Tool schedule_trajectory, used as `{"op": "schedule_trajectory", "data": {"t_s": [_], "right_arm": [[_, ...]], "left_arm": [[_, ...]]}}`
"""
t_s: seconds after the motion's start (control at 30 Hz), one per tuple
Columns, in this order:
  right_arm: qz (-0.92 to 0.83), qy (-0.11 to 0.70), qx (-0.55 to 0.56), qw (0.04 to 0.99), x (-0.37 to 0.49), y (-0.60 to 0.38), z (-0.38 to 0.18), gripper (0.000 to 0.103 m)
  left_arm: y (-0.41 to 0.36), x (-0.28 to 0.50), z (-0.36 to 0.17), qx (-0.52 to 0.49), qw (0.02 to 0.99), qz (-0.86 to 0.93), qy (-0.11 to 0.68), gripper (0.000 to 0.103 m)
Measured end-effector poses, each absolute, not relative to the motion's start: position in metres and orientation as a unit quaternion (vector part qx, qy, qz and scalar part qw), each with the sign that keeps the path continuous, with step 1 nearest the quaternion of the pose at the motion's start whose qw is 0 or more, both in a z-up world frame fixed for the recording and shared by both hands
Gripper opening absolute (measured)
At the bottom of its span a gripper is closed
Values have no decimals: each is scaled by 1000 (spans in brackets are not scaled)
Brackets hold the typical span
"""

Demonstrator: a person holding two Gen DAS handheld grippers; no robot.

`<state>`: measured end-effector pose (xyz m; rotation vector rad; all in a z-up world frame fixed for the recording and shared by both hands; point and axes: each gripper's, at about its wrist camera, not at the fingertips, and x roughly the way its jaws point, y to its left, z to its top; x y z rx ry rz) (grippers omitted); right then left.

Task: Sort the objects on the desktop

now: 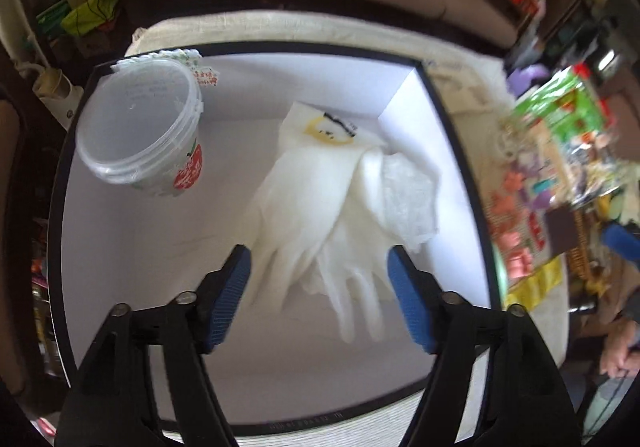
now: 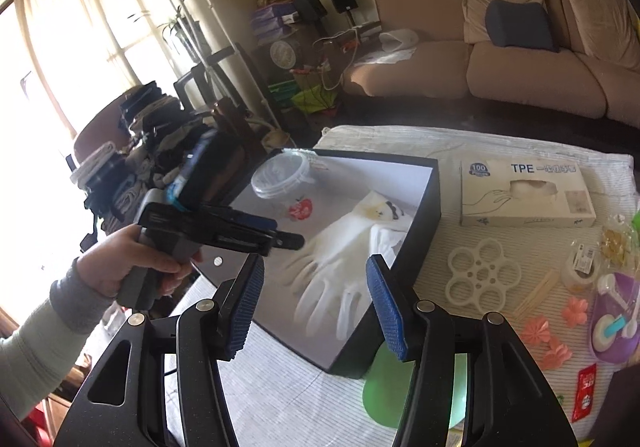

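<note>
Now my left gripper (image 1: 318, 295) hangs open above the white gloves (image 1: 332, 207) in the box (image 1: 460, 151); my right gripper (image 2: 316, 307), open and empty, should reach the loose clutter next.

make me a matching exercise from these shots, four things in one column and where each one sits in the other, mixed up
Things:
1. white gloves
2. clear plastic tub
3. TPE glove carton
4. white flower-shaped ring holder

Places:
A. on the striped cloth, right of the black box, near pink paper flowers
B. far left corner of the box
C. middle of the box
D. on the cloth beyond the ring holder

Pairs: 1-C, 2-B, 3-D, 4-A
</note>
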<state>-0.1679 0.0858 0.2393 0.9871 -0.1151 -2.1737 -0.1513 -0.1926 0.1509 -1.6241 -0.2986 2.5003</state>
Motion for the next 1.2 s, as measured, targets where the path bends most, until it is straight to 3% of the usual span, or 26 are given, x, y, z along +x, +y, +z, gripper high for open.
{"op": "schedule_trajectory", "data": {"t_s": [0.2, 0.8, 1.2], "right_arm": [[-842, -8, 409, 351, -160, 59, 227, 59], [-862, 59, 405, 298, -123, 1, 208, 60], [-863, 38, 417, 282, -62, 64, 191, 65]], "left_arm": [[-179, -104, 167, -499, 40, 862, -81, 98], [-172, -9, 180, -485, -18, 871, -77, 103], [-91, 42, 156, -490, 41, 866, -96, 103]]}}
